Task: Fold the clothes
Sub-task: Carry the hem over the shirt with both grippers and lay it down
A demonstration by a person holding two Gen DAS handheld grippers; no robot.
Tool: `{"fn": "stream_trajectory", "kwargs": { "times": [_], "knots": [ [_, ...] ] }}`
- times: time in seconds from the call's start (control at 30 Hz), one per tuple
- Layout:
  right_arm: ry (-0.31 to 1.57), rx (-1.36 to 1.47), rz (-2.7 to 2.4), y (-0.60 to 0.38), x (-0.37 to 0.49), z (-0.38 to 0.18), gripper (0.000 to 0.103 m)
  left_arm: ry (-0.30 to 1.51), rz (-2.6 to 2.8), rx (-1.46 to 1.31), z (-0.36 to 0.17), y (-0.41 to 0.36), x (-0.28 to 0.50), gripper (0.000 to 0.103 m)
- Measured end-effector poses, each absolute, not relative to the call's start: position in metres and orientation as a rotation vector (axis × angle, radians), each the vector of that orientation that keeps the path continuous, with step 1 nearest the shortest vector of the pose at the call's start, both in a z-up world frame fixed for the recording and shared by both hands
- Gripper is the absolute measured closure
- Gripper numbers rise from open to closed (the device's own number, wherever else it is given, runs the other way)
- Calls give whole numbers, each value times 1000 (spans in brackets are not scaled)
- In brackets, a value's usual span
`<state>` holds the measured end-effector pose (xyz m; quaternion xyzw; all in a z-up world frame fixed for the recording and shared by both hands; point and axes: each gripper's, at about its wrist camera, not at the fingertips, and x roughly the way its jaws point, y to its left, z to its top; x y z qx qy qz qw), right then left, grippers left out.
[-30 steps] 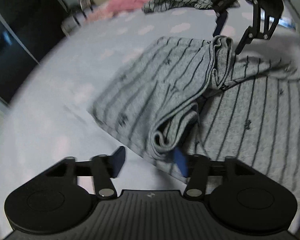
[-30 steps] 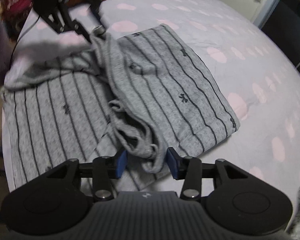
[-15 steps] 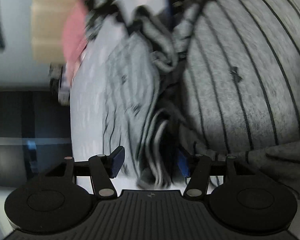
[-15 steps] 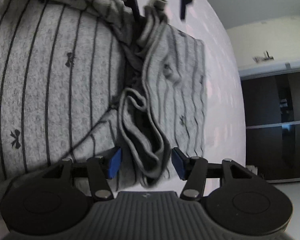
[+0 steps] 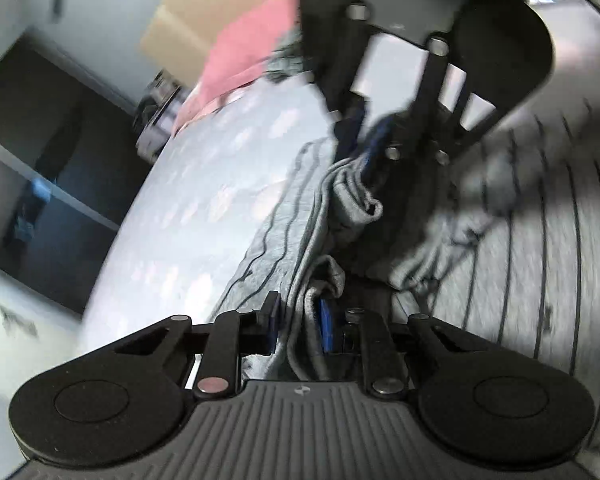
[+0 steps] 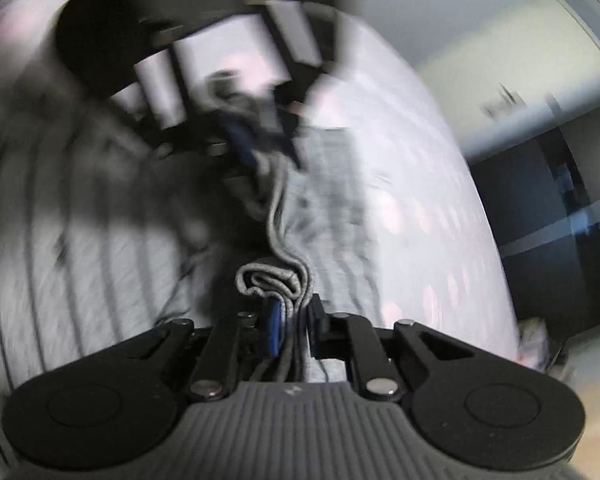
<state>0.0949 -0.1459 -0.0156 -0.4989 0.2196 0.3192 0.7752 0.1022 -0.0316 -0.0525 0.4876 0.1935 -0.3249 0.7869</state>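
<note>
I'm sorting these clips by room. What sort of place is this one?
Most likely a bedroom: the grey striped garment lies on a bed sheet printed with pale blotches, a pink pillow sits at its far end, and a dark wardrobe stands beside it.

No readable text in either view.

The gripper body (image 5: 300,420) at the bottom of the left wrist frame carries one small pale mark at its top middle, too small to read; the right wrist frame shows the same kind of mark, also unreadable.
</note>
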Motion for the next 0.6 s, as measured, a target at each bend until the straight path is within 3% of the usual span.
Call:
{"fn": "stream_trajectory", "kwargs": {
  "times": [0.07, 0.27, 0.37, 0.43, 0.5, 0.6],
  "knots": [
    [532, -949, 688, -154, 109, -5, 88, 413, -721, 1127, -66, -33, 100, 85],
    [633, -961, 780, -150, 103, -29, 88, 476, -809, 1212, -101, -36, 88, 85],
    [650, -985, 785, -152, 97, -32, 85, 508, -793, 1190, -94, -34, 94, 79],
    [664, -983, 792, -155, 94, -25, 76, 507, -797, 1159, -81, -25, 94, 64],
    [694, -954, 808, -159, 93, -13, 58, 508, -815, 1098, -64, -15, 93, 54],
    [743, -911, 832, -168, 93, 9, 54, 538, -847, 1016, -33, -15, 91, 54]
  ]
}}
